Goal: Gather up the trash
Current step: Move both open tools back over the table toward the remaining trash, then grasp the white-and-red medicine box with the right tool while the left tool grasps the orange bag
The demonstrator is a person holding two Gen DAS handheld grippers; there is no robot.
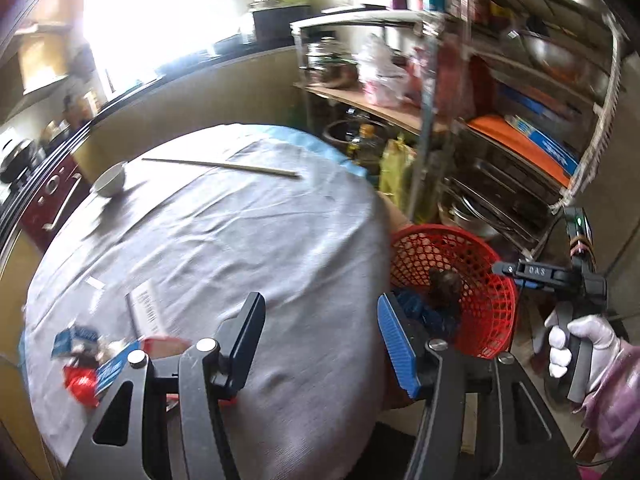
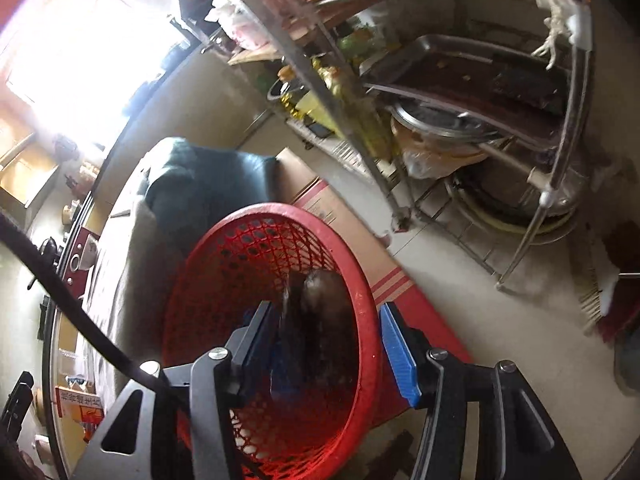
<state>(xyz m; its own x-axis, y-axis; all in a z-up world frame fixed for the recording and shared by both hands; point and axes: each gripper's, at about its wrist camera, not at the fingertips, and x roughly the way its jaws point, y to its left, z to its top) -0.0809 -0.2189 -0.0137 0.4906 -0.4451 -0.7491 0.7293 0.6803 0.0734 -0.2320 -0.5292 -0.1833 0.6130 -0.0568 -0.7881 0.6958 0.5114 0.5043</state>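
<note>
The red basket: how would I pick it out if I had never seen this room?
Start at the round table covered with a grey cloth. Look off its edge towards the metal shelf rack, down at floor level. There stands the red plastic lattice basket, with dark trash inside; it is the only bright red openwork container there, unlike the steel pots and trays on the rack.

text: "DAS" | on: right tool (image 1: 538, 271) body | other print: illegible

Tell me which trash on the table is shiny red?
The crumpled red wrapper at the table's near-left edge. The blue packets beside it and the white barcode paper aren't red or shiny.
</note>
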